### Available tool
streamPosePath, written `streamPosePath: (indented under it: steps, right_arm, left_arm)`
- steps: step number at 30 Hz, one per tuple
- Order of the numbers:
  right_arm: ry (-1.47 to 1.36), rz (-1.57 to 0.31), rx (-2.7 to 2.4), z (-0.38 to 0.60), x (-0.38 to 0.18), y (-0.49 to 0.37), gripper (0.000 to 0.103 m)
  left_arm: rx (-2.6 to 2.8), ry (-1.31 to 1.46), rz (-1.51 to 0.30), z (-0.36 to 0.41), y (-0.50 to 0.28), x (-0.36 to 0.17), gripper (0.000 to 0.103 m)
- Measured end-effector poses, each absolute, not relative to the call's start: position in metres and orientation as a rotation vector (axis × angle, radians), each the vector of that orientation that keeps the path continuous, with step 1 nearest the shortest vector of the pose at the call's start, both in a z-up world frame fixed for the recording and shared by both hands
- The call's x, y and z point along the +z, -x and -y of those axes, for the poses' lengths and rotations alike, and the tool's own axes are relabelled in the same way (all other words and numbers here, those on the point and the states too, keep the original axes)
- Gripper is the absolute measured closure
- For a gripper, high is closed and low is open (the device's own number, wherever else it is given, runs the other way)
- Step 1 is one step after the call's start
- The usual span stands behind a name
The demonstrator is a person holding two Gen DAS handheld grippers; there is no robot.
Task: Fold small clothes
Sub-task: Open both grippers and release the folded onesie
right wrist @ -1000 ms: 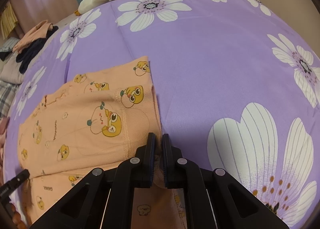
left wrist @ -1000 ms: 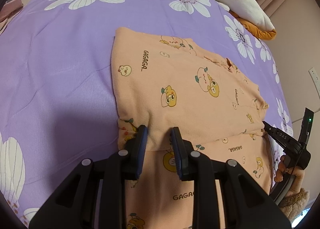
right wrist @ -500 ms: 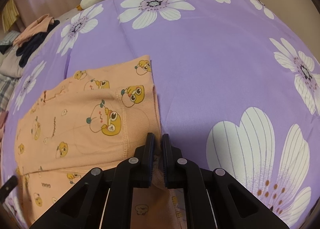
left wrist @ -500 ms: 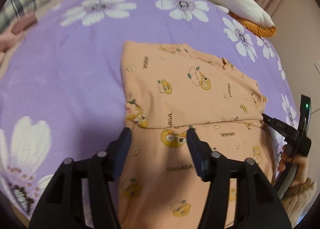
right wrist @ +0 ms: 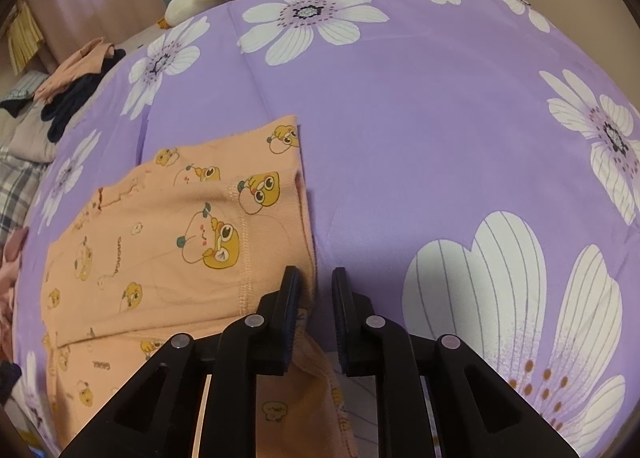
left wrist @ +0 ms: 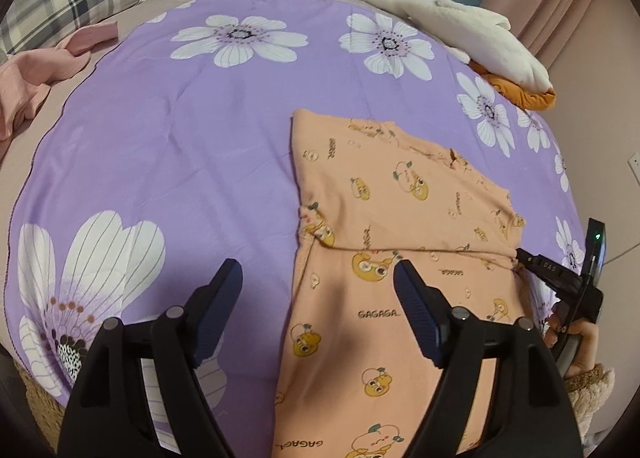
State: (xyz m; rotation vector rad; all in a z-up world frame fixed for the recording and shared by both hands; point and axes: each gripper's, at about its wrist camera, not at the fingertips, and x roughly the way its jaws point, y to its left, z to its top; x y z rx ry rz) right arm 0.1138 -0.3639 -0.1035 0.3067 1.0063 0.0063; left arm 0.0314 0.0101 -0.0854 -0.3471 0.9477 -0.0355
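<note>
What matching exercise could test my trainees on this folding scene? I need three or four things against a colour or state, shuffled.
Things:
1. left gripper
2. orange garment
3. bedspread
4. plush toy

States or colours:
A. purple with white flowers
B. white, lying at the far edge of the bed
C. jaws wide apart, holding nothing
D. top part folded over, lying flat

Pairs: 1-C, 2-D, 3-A, 4-B
</note>
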Motion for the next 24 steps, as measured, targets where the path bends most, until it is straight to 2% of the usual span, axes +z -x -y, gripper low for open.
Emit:
streamPosePath:
  steps: [2,3,4,6,7,18,24]
  right_arm:
    - [-0.305,-1.008,0.002,0.364,-0.102,-0.112,0.079]
    - [-0.305,-1.010,0.002,0.364,-0.100,-0.111,0.069]
    - [-0.308,-1.011,0.007,0.365,-0.099,-0.109,0.054]
    - [-0.323,-1.013,0.032,0.365,-0.097,-0.104,0.039]
    - [-0.322,-1.011,0.045,0.364,-0.096,-0.101,0.035]
    - [-0.320,-0.957,0.159,0.361,-0.079,-0.051,0.034]
    - [-0.353,-0.978,0.168,0.368,-0.095,-0.025,0.034]
  left_arm:
    - [-0.039,0.350,-0.960,-0.010,-0.029,-0.089,0.025]
    - [-0.040,0.353,-0.964,-0.010,-0.027,-0.090,0.025]
    - [-0.040,0.355,-0.966,-0.011,-0.025,-0.090,0.025]
    - [-0.038,0.357,-0.961,-0.012,-0.021,-0.090,0.025]
    - [-0.038,0.359,-0.956,-0.012,-0.019,-0.090,0.024]
    - [-0.054,0.381,-0.980,-0.015,0.005,-0.104,0.022]
    - [-0.077,0.384,-0.997,-0.013,0.019,-0.118,0.022]
